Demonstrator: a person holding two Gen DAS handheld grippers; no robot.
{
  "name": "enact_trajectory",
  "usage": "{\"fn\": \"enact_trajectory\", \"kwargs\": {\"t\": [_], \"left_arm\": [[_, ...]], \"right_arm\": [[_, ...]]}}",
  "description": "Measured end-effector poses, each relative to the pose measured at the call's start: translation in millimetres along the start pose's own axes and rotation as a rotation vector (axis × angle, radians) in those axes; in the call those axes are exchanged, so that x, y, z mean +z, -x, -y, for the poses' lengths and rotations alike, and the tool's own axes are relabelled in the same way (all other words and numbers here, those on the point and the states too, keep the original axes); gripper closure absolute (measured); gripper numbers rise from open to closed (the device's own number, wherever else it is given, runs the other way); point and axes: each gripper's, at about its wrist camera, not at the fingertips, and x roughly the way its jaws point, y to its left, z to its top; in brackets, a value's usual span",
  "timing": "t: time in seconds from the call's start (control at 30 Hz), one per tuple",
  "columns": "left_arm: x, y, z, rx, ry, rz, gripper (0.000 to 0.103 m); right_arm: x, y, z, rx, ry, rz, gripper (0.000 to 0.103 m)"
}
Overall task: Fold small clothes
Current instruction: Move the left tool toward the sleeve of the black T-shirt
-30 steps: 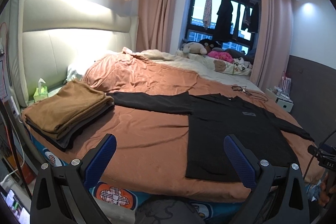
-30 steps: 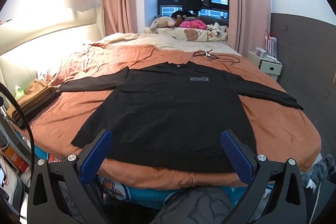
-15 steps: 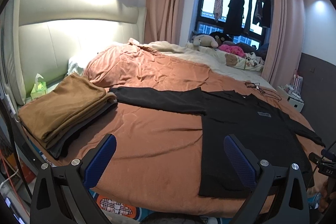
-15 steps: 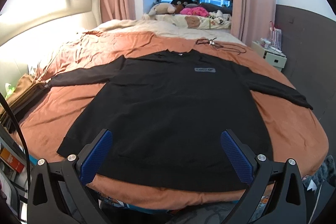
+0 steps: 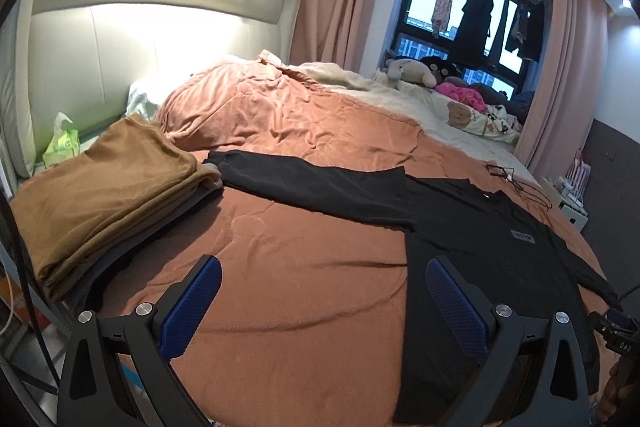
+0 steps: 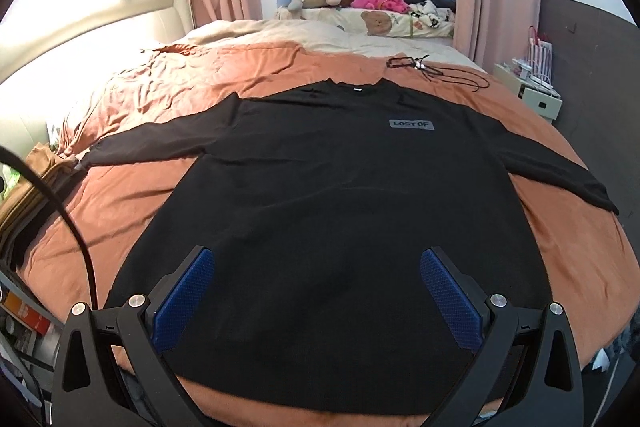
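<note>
Across the rust-orange bedspread (image 6: 568, 251) a black long-sleeved sweatshirt (image 6: 340, 219) lies face up and flat, both sleeves stretched out sideways, its small grey chest label (image 6: 411, 124) toward the far side. No fold has been made in it yet.

The right gripper (image 6: 316, 279) hangs above the sweatshirt's hem, blue pads spread wide and touching nothing. The left gripper (image 5: 324, 291) is likewise spread and empty, over bare bedspread beside the sweatshirt's body, on the side of the outstretched sleeve (image 5: 312, 183).

That sleeve's cuff touches a stack of folded clothes (image 5: 104, 187), brown on top, sitting at the bedspread's corner near a green tissue pack (image 5: 62, 147). A black cord (image 6: 432, 71) lies just beyond the sweatshirt's collar.

I judge the risks to be these: a pinch on the sleeve may catch the bedspread beneath as well and drag up a ridge; lifting the cuff carelessly could nudge the folded stack out of square; and a grip on only the top layer at the hem would let the back layer lag and wrinkle the fold.
</note>
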Motion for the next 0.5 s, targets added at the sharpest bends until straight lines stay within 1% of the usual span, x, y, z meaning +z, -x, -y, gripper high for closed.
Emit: {"fn": "enact_trajectory", "kwargs": {"t": [0.07, 0.13, 0.27, 0.33, 0.43, 0.5], "left_arm": [[3, -10, -6, 0.009, 0.017, -0.007, 0.000], [6, -21, -12, 0.015, 0.031, -0.016, 0.000], [14, -40, -22, 0.004, 0.042, -0.029, 0.000], [17, -49, -23, 0.013, 0.044, -0.039, 0.001], [22, -63, -28, 0.024, 0.060, -0.055, 0.004], [26, -74, -32, 0.039, 0.078, -0.068, 0.006]], "right_arm": [[5, -7, -1, 0.009, 0.008, -0.007, 0.000], [10, -15, -2, -0.002, 0.025, -0.017, 0.000], [19, -31, -6, 0.009, 0.036, -0.036, 0.000], [23, -39, -7, 0.014, 0.045, -0.044, 0.000], [29, -47, -11, 0.078, 0.055, -0.046, 0.000], [31, -50, -11, 0.097, 0.061, -0.045, 0.000]]}}
